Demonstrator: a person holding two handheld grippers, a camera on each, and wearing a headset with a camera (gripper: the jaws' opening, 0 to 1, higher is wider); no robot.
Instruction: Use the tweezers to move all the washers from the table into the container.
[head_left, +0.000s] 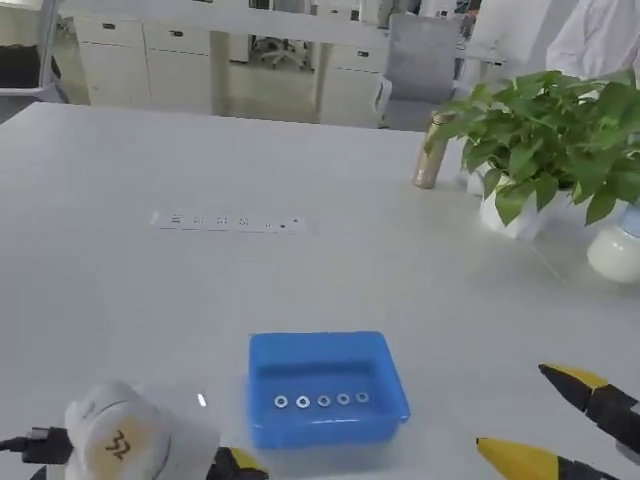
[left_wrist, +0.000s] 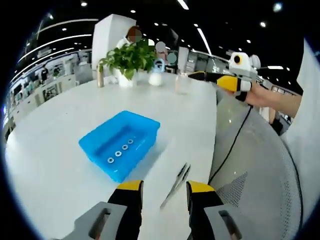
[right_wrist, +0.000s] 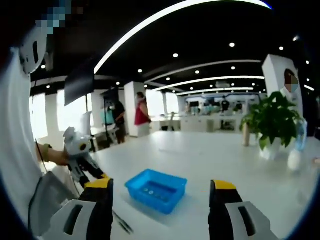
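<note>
A blue container (head_left: 325, 390) sits near the table's front edge, with several washers (head_left: 322, 401) lined up in a row inside it. The same container (left_wrist: 120, 142) and washers (left_wrist: 120, 152) appear in the left gripper view. Metal tweezers (left_wrist: 177, 182) lie on the table close to the edge, just ahead of my open left gripper (left_wrist: 165, 187), which holds nothing. My right gripper (right_wrist: 161, 186) is open and empty, facing the container (right_wrist: 156, 190) from a distance. In the head view the left gripper (head_left: 235, 465) is at the bottom left and the right gripper (head_left: 512, 408) at the bottom right.
A potted plant (head_left: 550, 140), a metal bottle (head_left: 432, 150) and a white bottle (head_left: 615, 250) stand at the back right. A label strip (head_left: 225, 222) lies mid-table. A cable hangs off the table edge (left_wrist: 215, 150). People stand in the background.
</note>
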